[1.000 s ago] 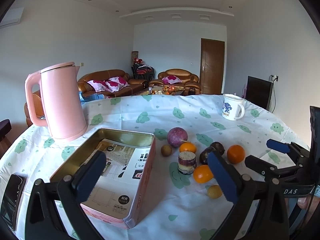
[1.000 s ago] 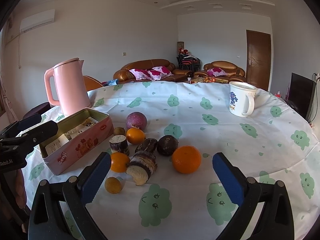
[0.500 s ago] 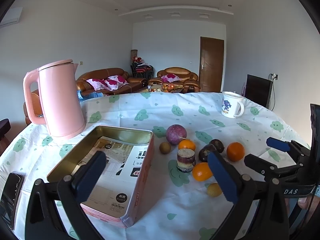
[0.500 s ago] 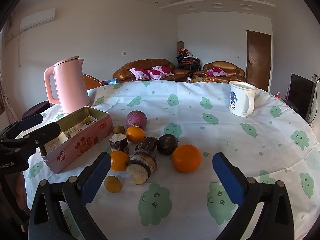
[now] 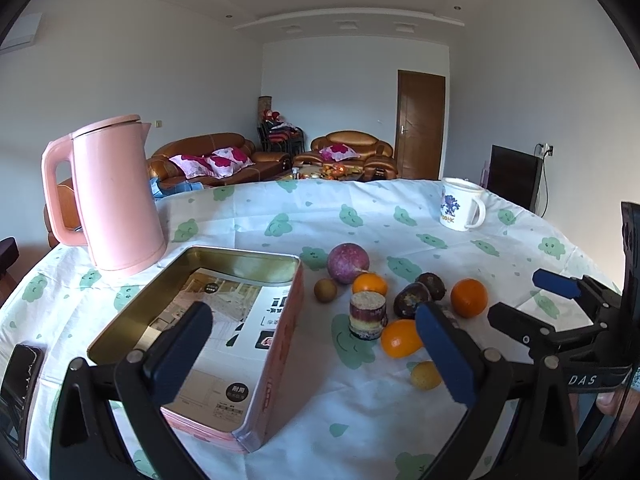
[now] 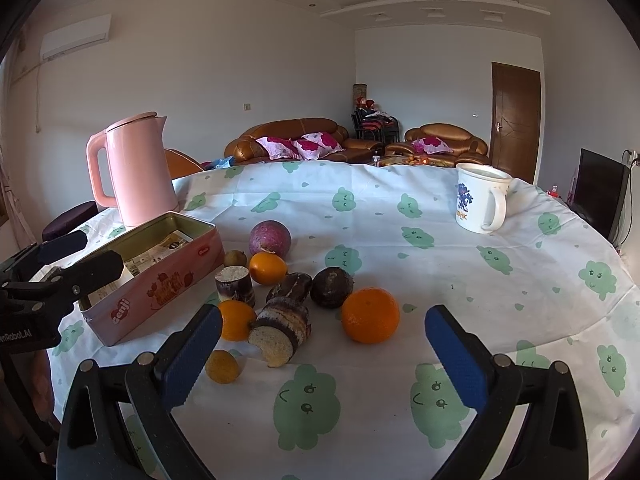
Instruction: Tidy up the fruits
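— Since a second ago the left gripper [image 5: 312,344] has drawn back slightly; anything picked?
— Nothing. Both it and the right gripper [image 6: 322,354] gape empty; the fruits [image 6: 304,288] lie beside the tin [image 5: 276,320].

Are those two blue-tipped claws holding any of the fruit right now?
No. The left gripper and the right gripper are both open and empty; the fruit lies untouched on the table.
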`<state>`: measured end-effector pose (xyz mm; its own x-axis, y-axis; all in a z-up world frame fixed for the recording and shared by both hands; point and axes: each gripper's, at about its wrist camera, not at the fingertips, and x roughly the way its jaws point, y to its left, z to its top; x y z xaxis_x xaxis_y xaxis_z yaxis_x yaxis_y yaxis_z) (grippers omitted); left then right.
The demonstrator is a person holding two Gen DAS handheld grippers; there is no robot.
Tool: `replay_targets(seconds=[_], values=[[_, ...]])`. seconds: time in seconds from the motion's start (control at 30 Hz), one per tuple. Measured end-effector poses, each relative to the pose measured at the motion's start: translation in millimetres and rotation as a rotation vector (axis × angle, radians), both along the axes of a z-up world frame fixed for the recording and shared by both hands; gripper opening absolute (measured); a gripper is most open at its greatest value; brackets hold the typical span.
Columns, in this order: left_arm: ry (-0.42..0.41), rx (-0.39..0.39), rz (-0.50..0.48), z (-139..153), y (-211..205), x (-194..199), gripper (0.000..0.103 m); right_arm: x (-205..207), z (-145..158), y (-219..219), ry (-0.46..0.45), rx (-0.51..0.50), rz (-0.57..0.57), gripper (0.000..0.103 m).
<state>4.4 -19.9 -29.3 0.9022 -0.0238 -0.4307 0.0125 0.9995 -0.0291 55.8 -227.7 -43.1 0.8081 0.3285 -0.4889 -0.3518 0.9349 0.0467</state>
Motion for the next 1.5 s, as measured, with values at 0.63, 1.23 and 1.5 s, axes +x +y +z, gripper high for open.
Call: replay_targets(seconds=[0.63, 1.23, 1.5], values=[[0.083, 0.004, -0.128, -19, -33, 11, 0.093, 4, -15, -33, 0.023, 0.003, -0.078, 0.102], [0.317, -0.021, -0.335, -61, -79, 34, 0.03, 4, -28, -48, 0.036, 0.018, -0.1, 0.102], [0.297, -0.093, -0.329, -58, -63, 33, 0.029, 3, -25, -32, 0.03, 0.016, -0.035, 0.102]])
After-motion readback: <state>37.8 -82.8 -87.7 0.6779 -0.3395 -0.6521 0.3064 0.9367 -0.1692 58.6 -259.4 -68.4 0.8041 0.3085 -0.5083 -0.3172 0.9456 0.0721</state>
